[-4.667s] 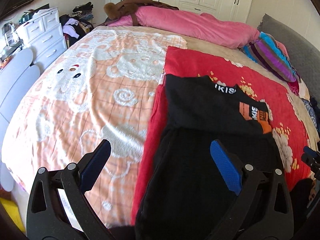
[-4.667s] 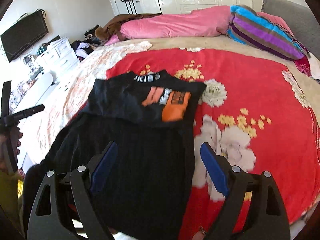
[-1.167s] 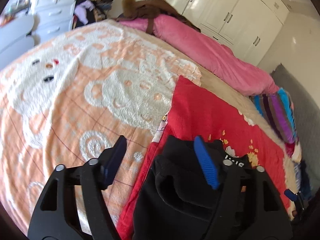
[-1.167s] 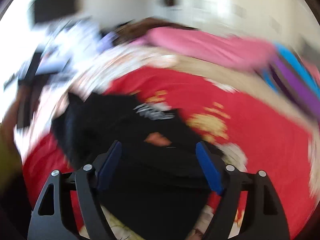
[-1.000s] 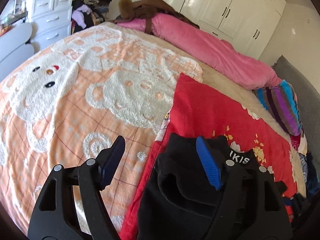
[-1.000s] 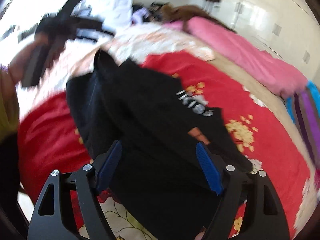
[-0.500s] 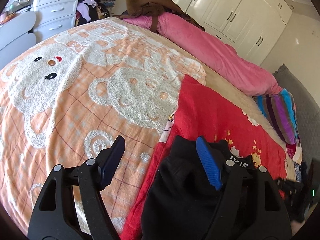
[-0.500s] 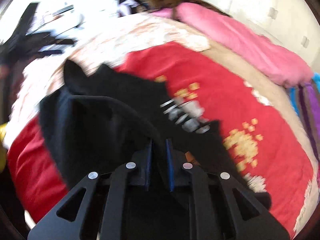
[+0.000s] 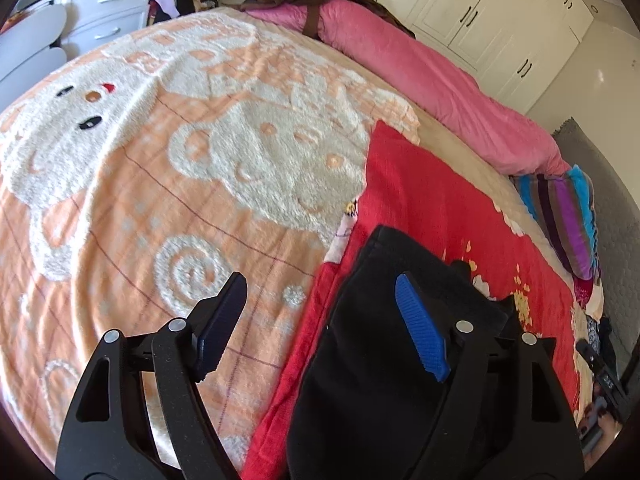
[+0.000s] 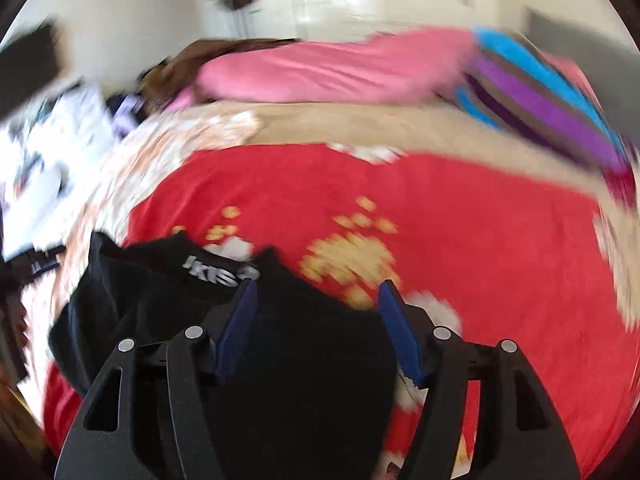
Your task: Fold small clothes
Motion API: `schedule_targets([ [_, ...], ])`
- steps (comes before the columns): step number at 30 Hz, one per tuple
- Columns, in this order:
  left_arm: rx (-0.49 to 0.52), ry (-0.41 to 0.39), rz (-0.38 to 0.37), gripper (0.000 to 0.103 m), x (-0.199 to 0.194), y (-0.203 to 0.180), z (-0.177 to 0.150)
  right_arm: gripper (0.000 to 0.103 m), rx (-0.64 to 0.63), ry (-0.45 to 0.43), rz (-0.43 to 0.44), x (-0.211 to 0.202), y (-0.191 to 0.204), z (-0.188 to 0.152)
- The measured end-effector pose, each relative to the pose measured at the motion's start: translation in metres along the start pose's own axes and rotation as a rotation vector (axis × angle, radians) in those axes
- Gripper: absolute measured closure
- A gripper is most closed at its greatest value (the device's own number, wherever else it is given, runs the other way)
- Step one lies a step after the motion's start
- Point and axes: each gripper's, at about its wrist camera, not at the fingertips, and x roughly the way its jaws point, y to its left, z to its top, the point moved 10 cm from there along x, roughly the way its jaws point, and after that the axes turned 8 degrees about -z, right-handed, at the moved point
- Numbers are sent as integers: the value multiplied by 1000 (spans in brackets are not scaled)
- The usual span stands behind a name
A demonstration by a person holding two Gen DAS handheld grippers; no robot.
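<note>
A black garment (image 9: 380,368) with white lettering (image 10: 212,276) lies bunched on the red flowered blanket (image 9: 432,216). In the left wrist view its left edge runs between the fingers of my left gripper (image 9: 320,324). Those jaws are opening, and the right blue pad (image 9: 420,332) hovers over the cloth without pinching it. The right wrist view is blurred by motion. There my right gripper (image 10: 318,330) stands over the garment (image 10: 304,380) with its jaws opening. Black cloth fills the gap between them, and neither pad presses on it.
A peach blanket with white bears (image 9: 160,168) covers the bed's left half. A rolled pink duvet (image 9: 432,84) and a striped pillow (image 9: 568,216) lie along the far side. White drawers (image 9: 108,12) stand at the left and white wardrobes (image 9: 500,12) behind.
The right gripper was shut on the black cloth half a second ago; now its jaws stand apart and its view has swung right. The left gripper sank a little and widened slightly.
</note>
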Motion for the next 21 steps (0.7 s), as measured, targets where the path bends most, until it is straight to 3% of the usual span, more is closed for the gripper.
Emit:
schedule_targets([
  [3, 6, 49, -17, 34, 19, -4, -12, 41, 65, 37, 23, 9, -20, -19],
  [7, 40, 63, 4, 37, 34, -9, -22, 41, 89, 74, 64, 31, -18, -27],
  [9, 68, 57, 8, 56, 38, -14, -23, 41, 56, 70, 51, 40, -15, -25],
  [11, 94, 49, 10, 68, 38, -18, -23, 42, 23, 70, 47, 49, -9, -26],
  [12, 109, 46, 10, 79, 39, -21, -23, 52, 6, 72, 49, 52, -6, -27],
  [14, 128, 39, 24, 97, 39, -23, -22, 84, -40, 82, 44, 57, 0, -32],
  [17, 167, 0, 28, 100, 29, -28, -13, 95, -49, 46, 44, 46, 0, -28],
  [21, 172, -85, -11, 100, 7, -35, 7, 96, 44, -48, 79, 20, -15, -3],
])
